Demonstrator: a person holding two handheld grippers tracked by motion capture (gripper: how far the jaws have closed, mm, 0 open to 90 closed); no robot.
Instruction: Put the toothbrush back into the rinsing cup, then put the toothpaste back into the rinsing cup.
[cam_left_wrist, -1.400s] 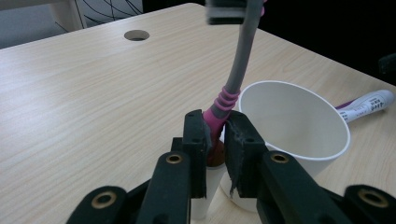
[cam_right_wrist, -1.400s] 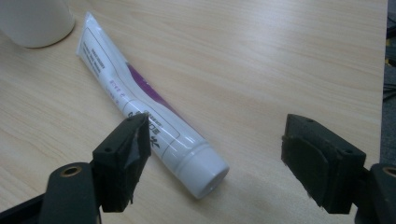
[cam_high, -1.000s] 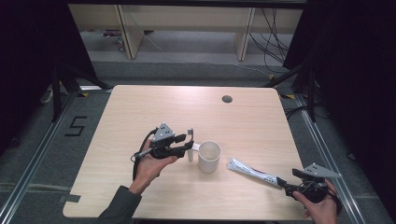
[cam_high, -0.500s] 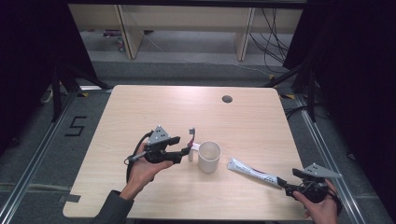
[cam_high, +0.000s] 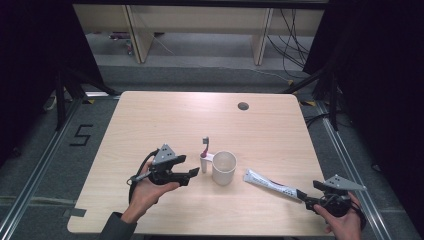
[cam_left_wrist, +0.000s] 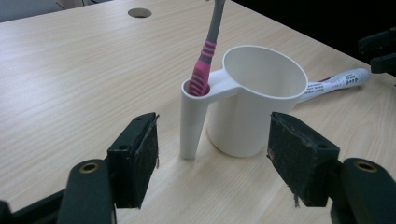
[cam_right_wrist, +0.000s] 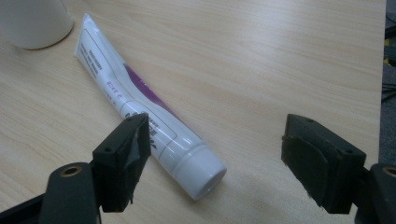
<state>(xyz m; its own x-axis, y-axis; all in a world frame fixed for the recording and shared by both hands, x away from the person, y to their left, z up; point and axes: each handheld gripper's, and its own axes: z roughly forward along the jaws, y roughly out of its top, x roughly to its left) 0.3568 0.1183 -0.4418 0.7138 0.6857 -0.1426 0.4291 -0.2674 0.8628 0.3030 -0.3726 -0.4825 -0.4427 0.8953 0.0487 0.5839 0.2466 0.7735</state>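
Partly, the scene is cut off: in the left gripper view the head of the toothbrush (cam_left_wrist: 206, 56) runs out of the top edge, and in the right gripper view just a corner of the cup (cam_right_wrist: 32, 23) is seen at the upper left. In the high view the lettering on the toothpaste tube (cam_high: 270, 183) is too small to be read, and the right hand (cam_high: 345, 225) is cropped by the bottom edge. The toothbrush is seen standing upright in the narrow side holder of the white cup (cam_high: 223, 167), near the middle of the table (cam_high: 150, 120). The left gripper (cam_high: 192, 175) is held just beside the holder, apart from it; its jaws have just been opening and are now spread wide, with nothing pressed between the pads, the cup lying ahead of them. Compared with a second ago, this gripper has been drawn back from the holder, toward the left of the high view. The right gripper (cam_high: 307, 197) is found where it was, its jaws wide apart, with the capped end of the tube lying on the table between them, untouched by either pad.
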